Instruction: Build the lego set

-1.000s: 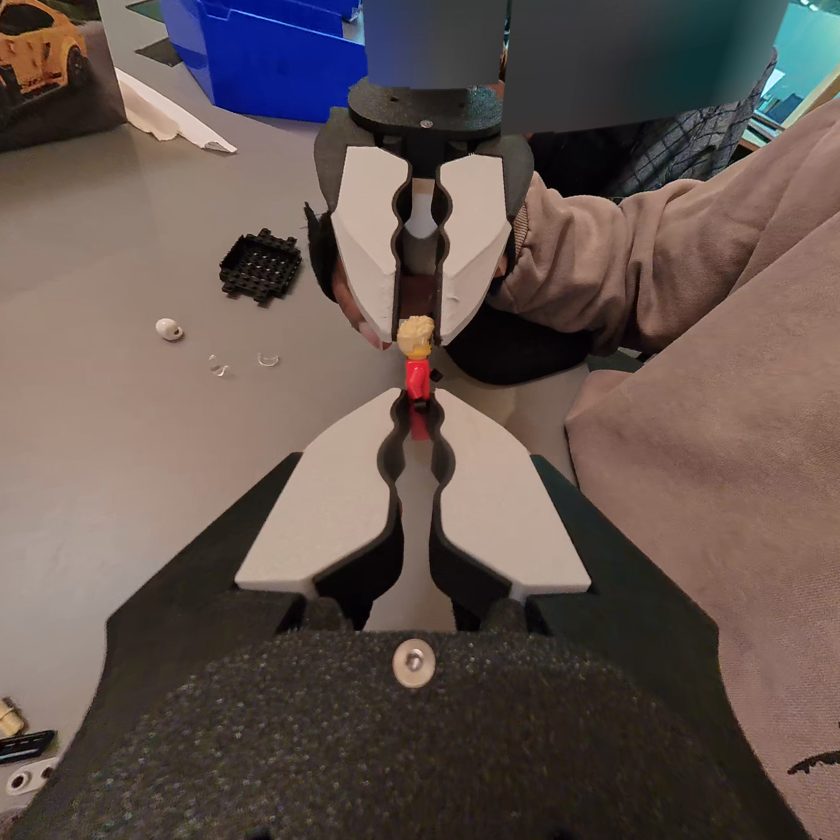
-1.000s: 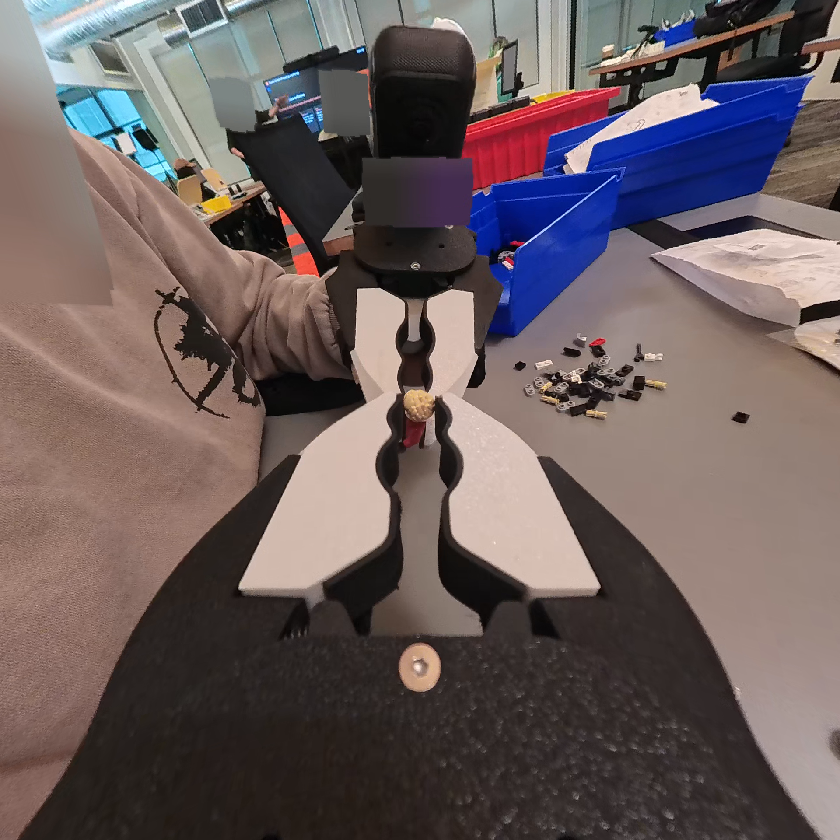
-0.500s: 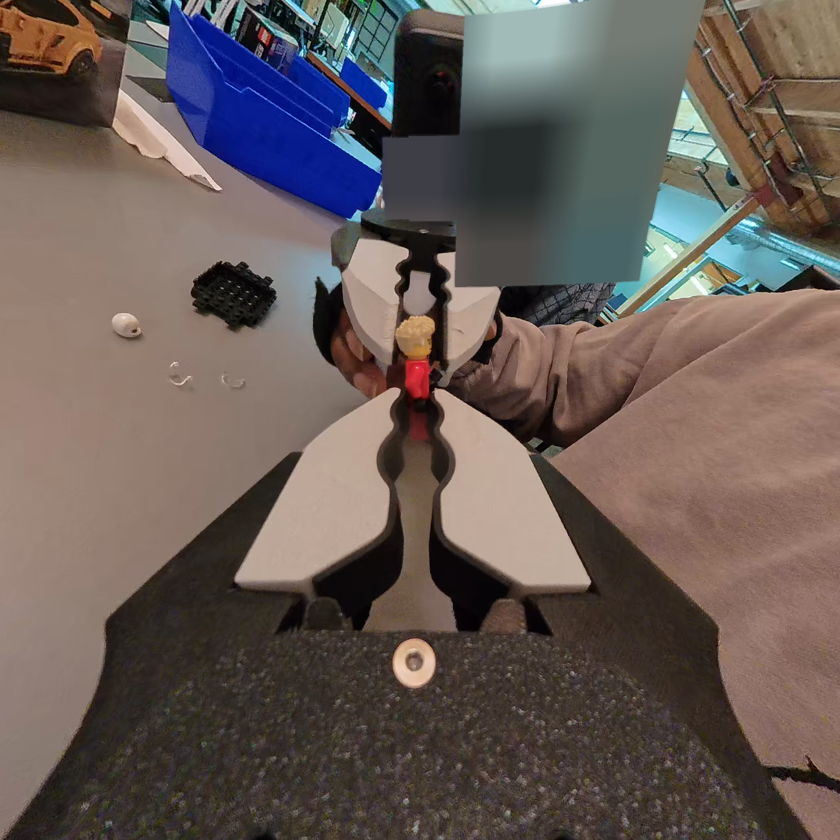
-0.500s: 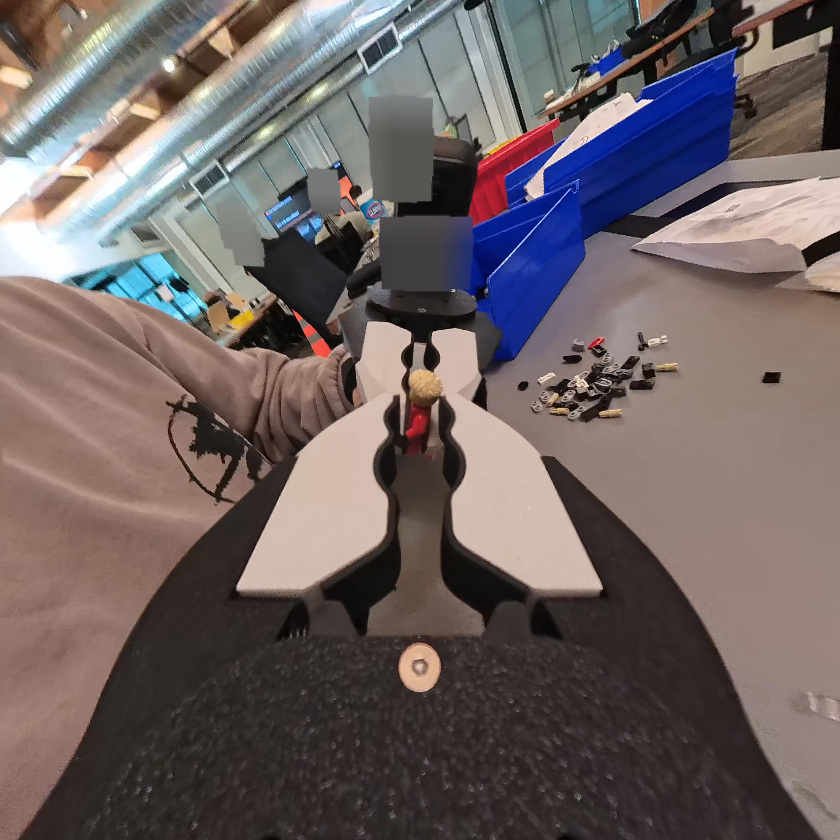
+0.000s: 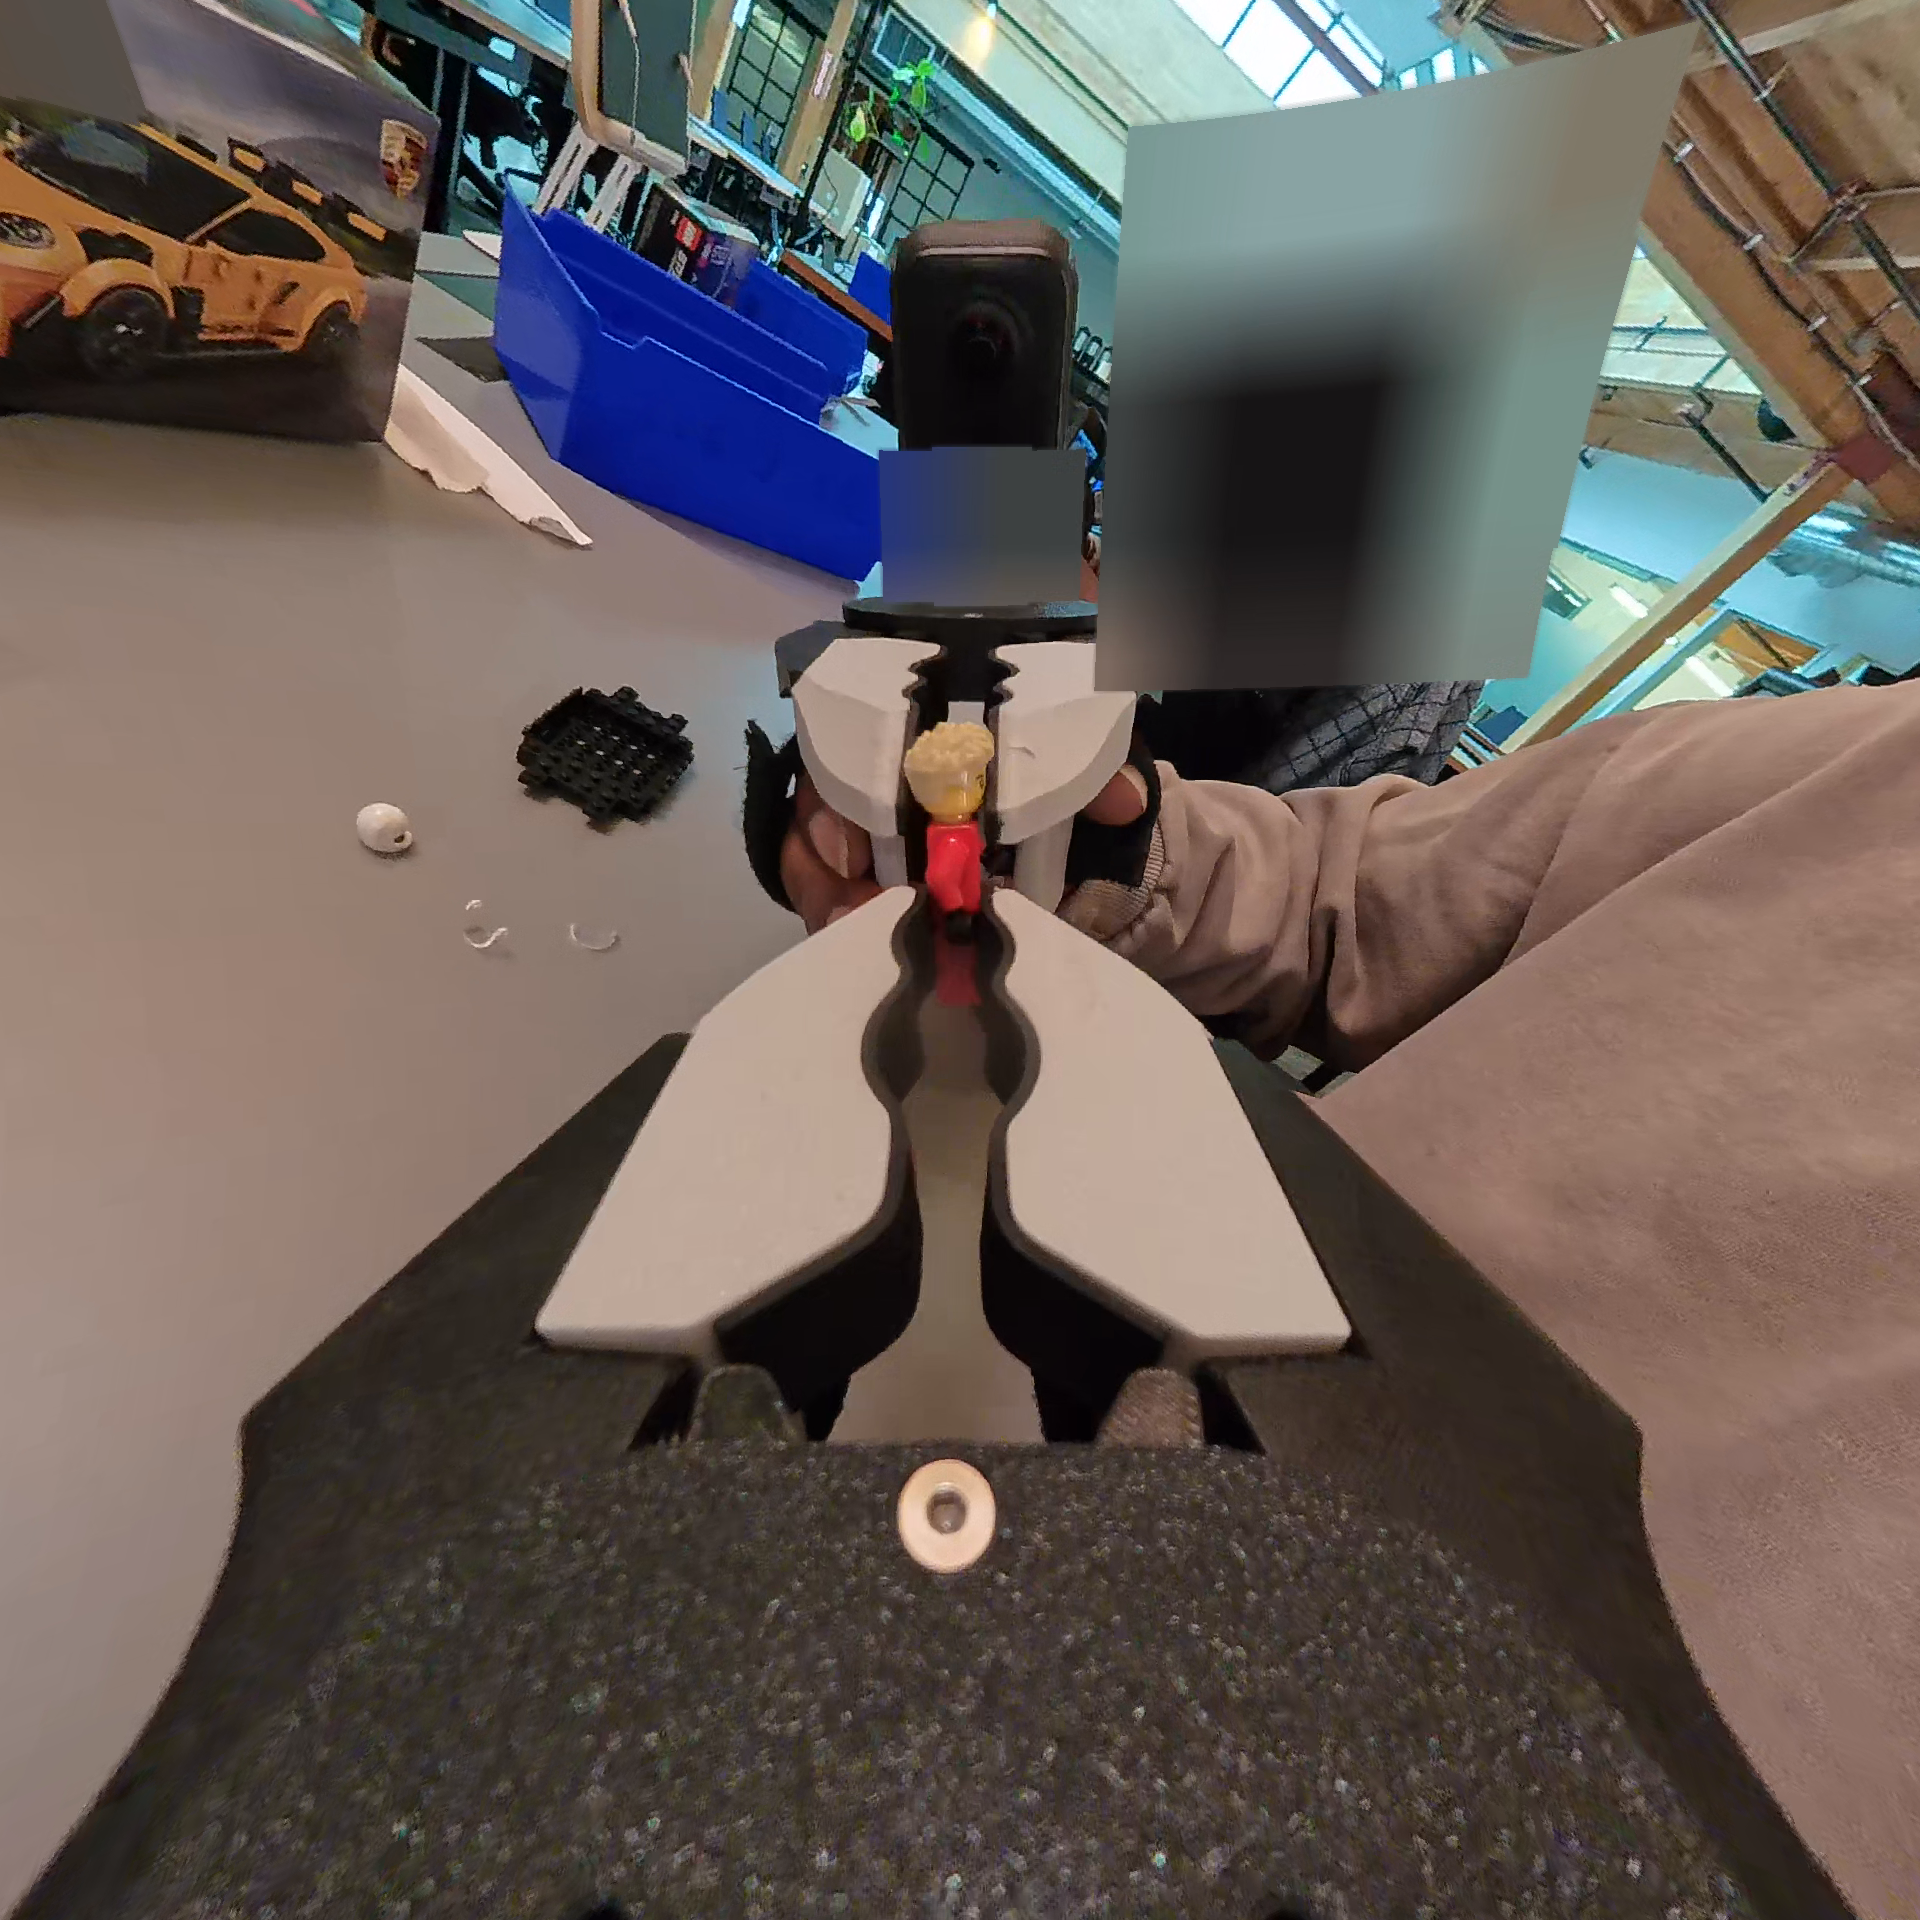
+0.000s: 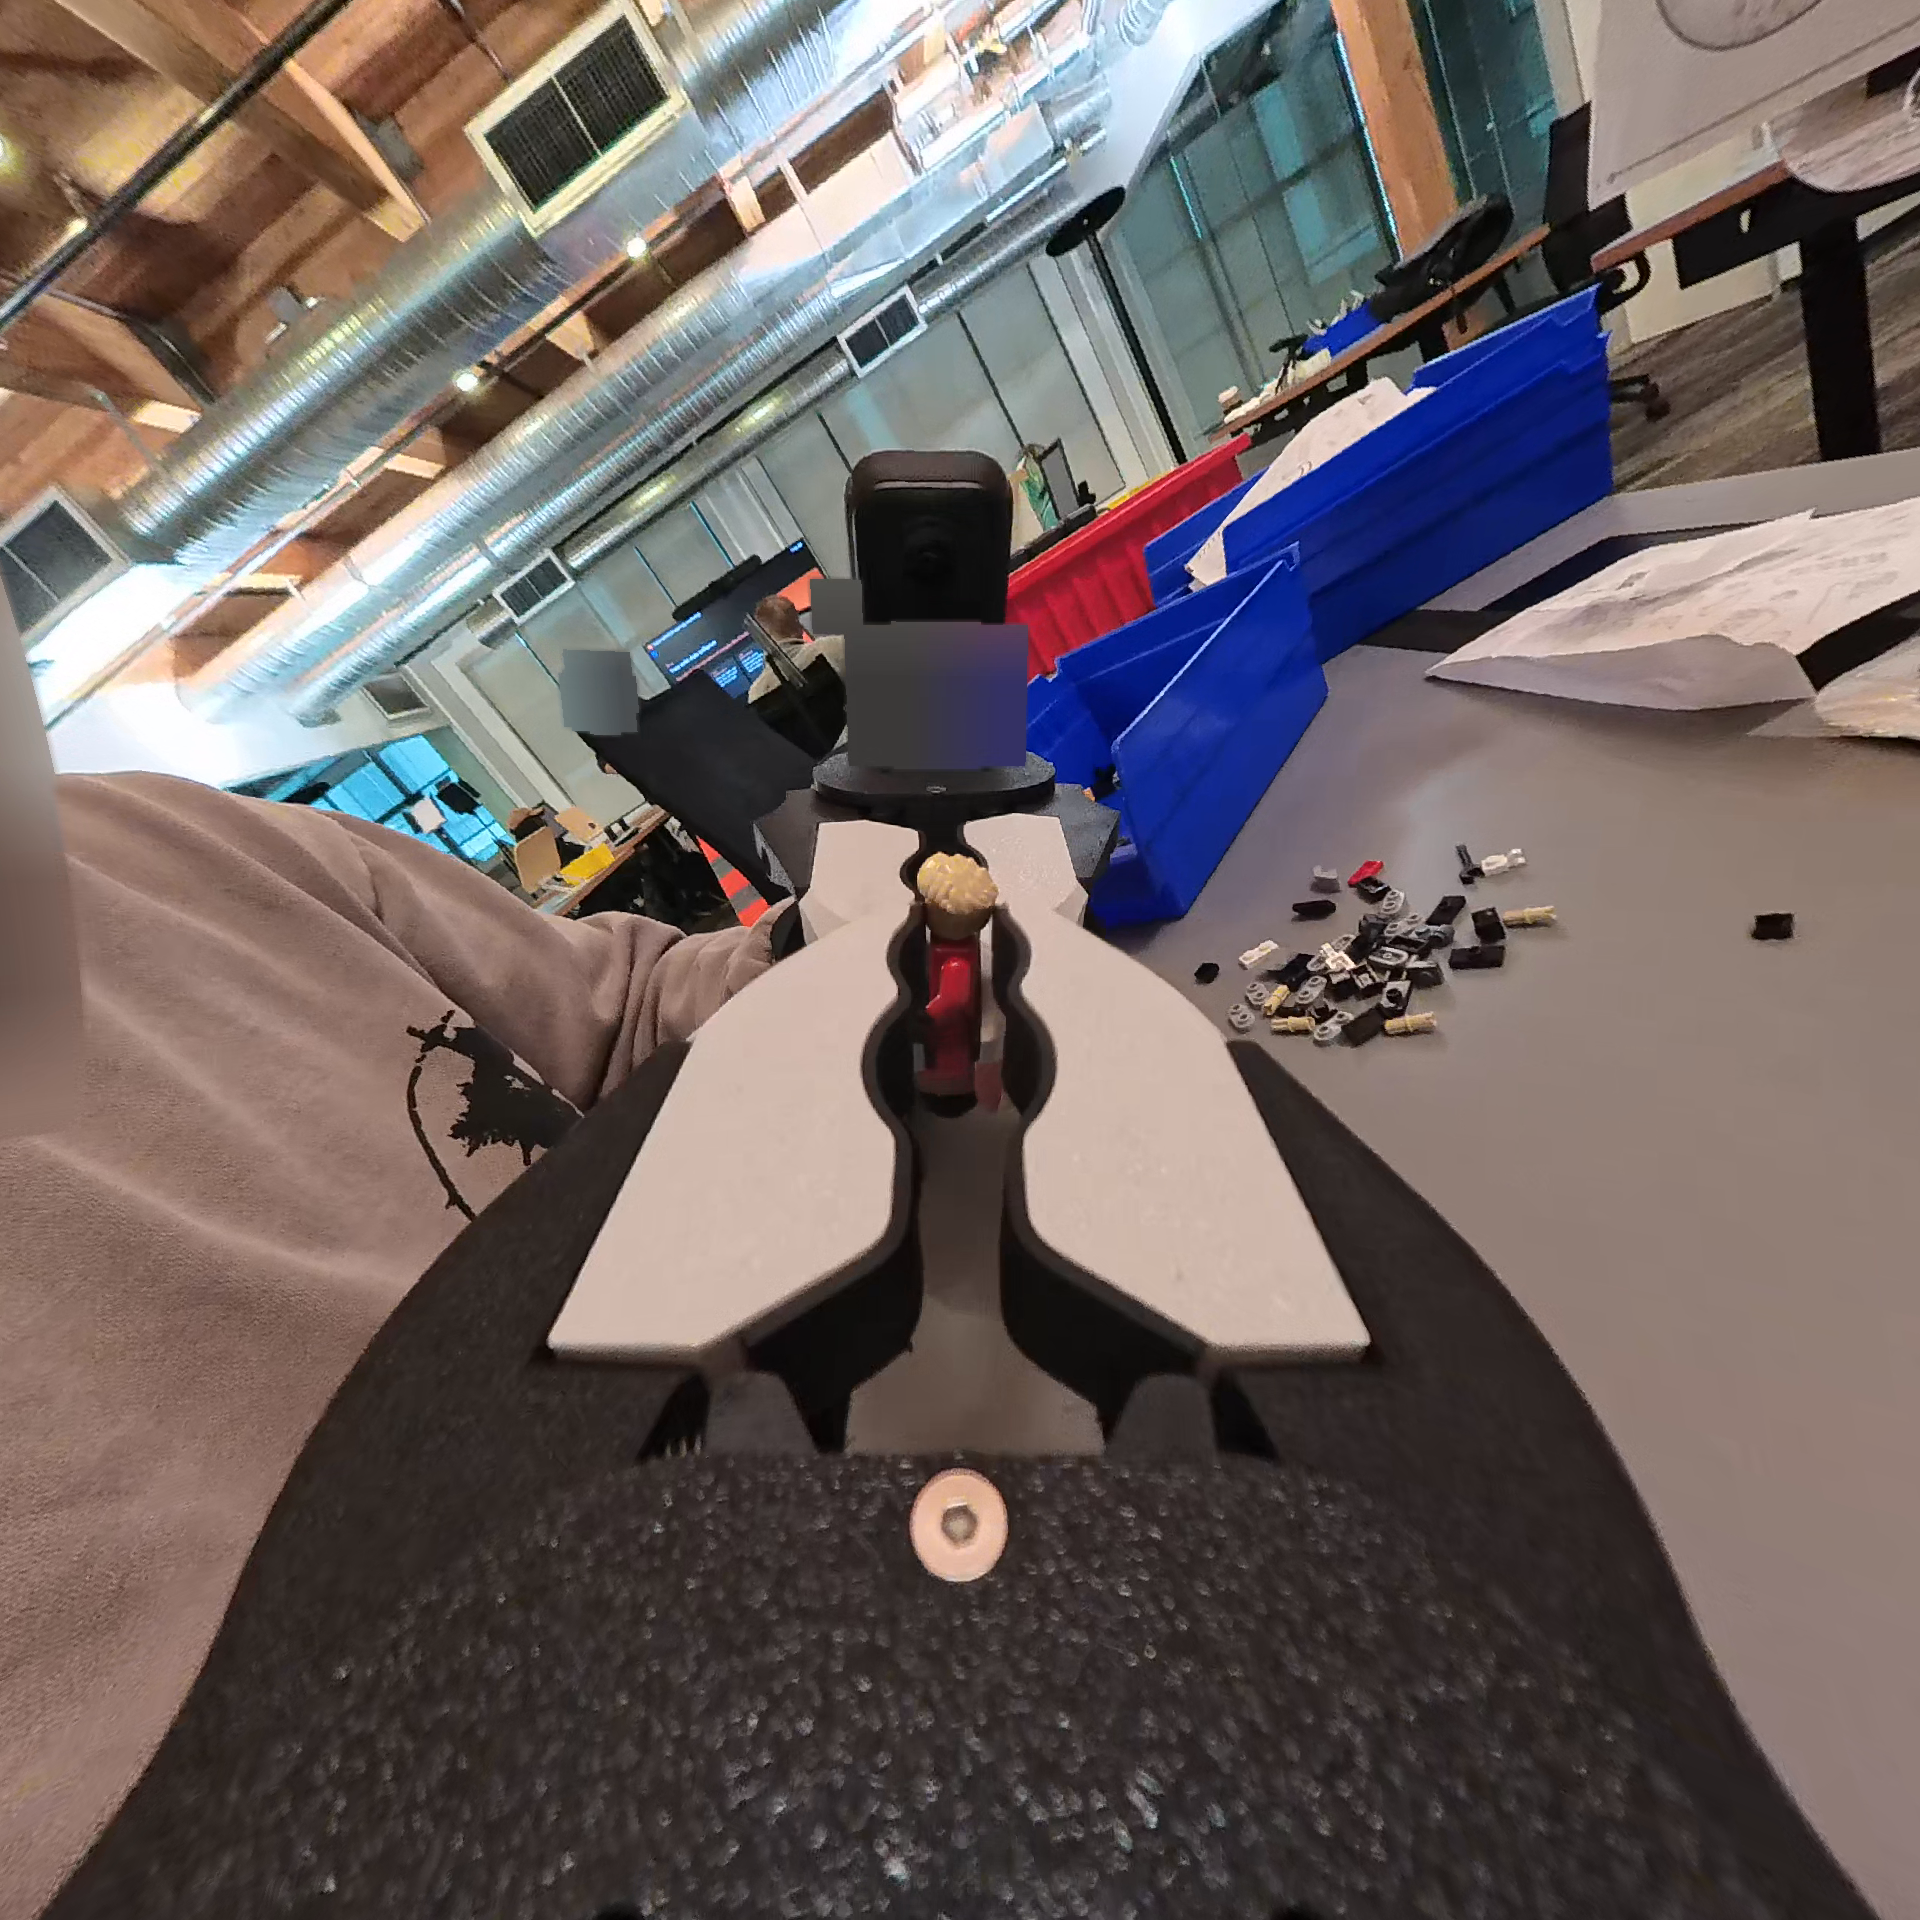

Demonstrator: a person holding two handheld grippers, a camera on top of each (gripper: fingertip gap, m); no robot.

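A minifigure (image 5: 951, 852) with tan hair and a red torso stands upright between my two grippers, which face each other tip to tip above the grey table. My left gripper (image 5: 954, 914) is shut on its red legs. My right gripper (image 5: 951, 878) stands opposite, its fingers beside the torso. In the right wrist view the minifigure (image 6: 954, 987) sits inside my right gripper (image 6: 956, 920), which is shut on its torso and legs. The left gripper's fingers (image 6: 1039, 862) show just behind the head. A hand holds each gripper.
A black plate assembly (image 5: 605, 753), a small white round piece (image 5: 382, 828) and clear bits (image 5: 483, 928) lie left. A pile of small pieces (image 6: 1361, 966) lies right. Blue bins (image 6: 1226, 727), paper sheets (image 6: 1683, 613) and a box with an orange car (image 5: 187, 281) stand farther back. Only a small space, under 4 cm, lies between the two pairs of fingers. From either gripper's tips it is about 20 centimeters to the small white round piece (image 5: 382, 828).
Both grippers have tilted upward, so more ceiling shows. They have come closer together, and the minifigure now sits deeper between the right gripper's fingers.
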